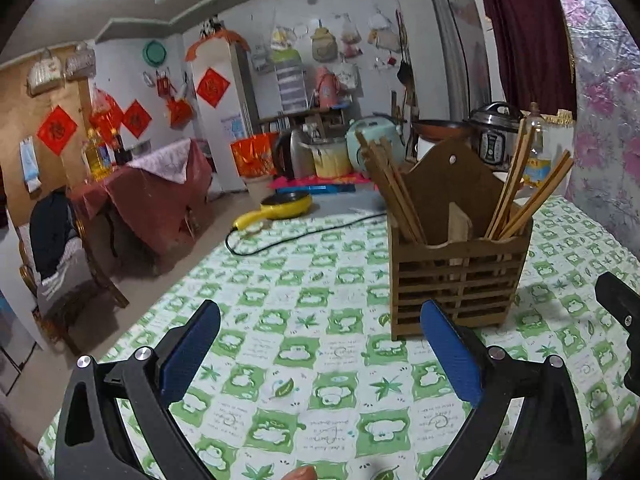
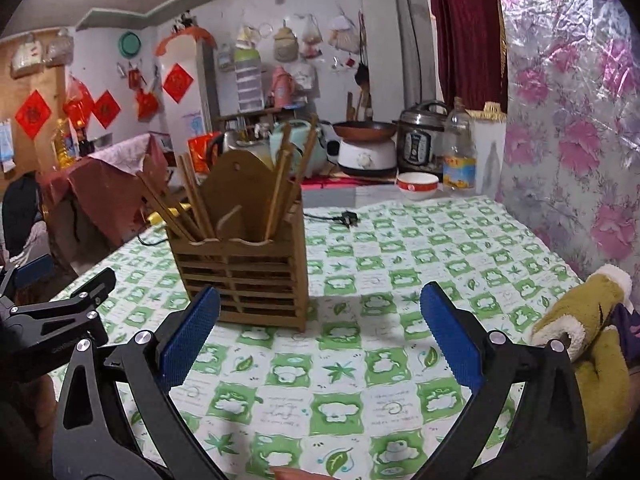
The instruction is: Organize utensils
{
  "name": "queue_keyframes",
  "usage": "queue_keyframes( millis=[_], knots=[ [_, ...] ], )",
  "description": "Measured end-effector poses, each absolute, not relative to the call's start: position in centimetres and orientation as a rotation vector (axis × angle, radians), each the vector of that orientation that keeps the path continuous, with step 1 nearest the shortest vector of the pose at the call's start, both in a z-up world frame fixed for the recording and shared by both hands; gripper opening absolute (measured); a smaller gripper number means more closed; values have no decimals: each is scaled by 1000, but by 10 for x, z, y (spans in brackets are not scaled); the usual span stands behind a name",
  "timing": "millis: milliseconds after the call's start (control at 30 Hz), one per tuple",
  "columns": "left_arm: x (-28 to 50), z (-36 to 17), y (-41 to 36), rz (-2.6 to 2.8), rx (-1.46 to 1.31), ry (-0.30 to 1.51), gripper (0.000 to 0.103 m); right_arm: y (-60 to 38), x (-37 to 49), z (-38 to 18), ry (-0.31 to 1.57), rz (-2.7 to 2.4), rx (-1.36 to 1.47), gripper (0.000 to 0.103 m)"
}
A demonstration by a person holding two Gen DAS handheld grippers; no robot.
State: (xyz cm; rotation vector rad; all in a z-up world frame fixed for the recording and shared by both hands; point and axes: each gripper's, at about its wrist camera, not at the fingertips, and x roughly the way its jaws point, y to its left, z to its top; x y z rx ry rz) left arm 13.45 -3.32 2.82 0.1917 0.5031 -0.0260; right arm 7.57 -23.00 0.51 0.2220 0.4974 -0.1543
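Left wrist view, left gripper (image 1: 320, 350) spread wide and empty above the checked tablecloth (image 1: 304, 360), wooden holder (image 1: 456, 280) with chopsticks (image 1: 394, 188) upright just ahead to the right, right wrist view, right gripper (image 2: 320, 338) likewise wide, holding nothing, holder ahead-left.

Wooden utensil holder (image 1: 456, 276): slatted, matt brown, smooth-sanded. Chopsticks (image 1: 394, 186) inside: plain wood, matt. Tablecloth (image 1: 304, 360): printed green-and-white sheet, slight sheen, faint creases. Left gripper (image 1: 320, 352): matt black plastic arms, shiny metal screw heads, blue finely textured rubbery pads (image 1: 450, 354). Right gripper (image 2: 320, 336): same black plastic, blue ribbed pads (image 2: 452, 336). Wall covering (image 2: 572, 128): crinkled glossy floral foil. Pressure cooker (image 2: 420, 136): polished metal. Bottle (image 2: 459, 152): clear plastic. Bowl (image 2: 417, 185): glazed, glossy. Sleeve (image 2: 588, 332): olive suede-like cloth, fleecy cuff.
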Motion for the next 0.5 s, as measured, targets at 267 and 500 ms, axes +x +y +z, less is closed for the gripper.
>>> queue_keyframes(
  millis=[267,500],
  knots=[
    [130,27,-35,-25,195,497,98,-224,73,6,481,-165,205,97],
    [133,27,-30,-28,171,518,98,-221,74,5,493,-150,202,97]
  ],
)
